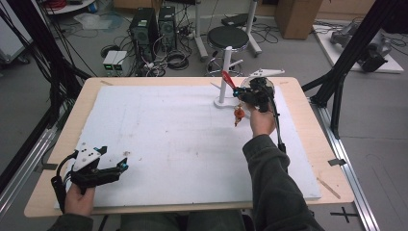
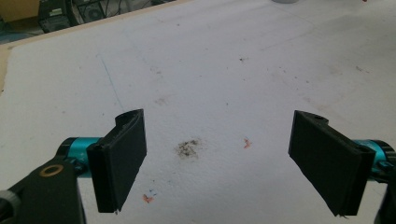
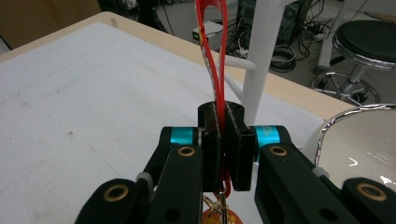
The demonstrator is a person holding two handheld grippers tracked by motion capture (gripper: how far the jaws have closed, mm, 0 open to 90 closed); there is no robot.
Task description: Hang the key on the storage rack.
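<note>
My right gripper [image 3: 223, 154] pinches the red lanyard [image 3: 215, 60] with its loop raised toward the white stand's peg [image 3: 240, 64]; left gripper [image 2: 219, 158] gapes idle, lower left.

No readable text, label, brand or number anywhere.

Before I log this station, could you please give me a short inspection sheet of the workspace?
Surface: white foam board on a wooden table, with smudges and small orange marks.
Job's things: red strap with an orange charm hanging below, beside the white peg stand.
Clutter: round mirror next to the stand.
Grippers: right tongs shut on the red strap; left tongs open, holding nothing, over the board.
Cables: one trails from each gripper; more tangle on the floor.
Surroundings: computer towers, black stool.
</note>
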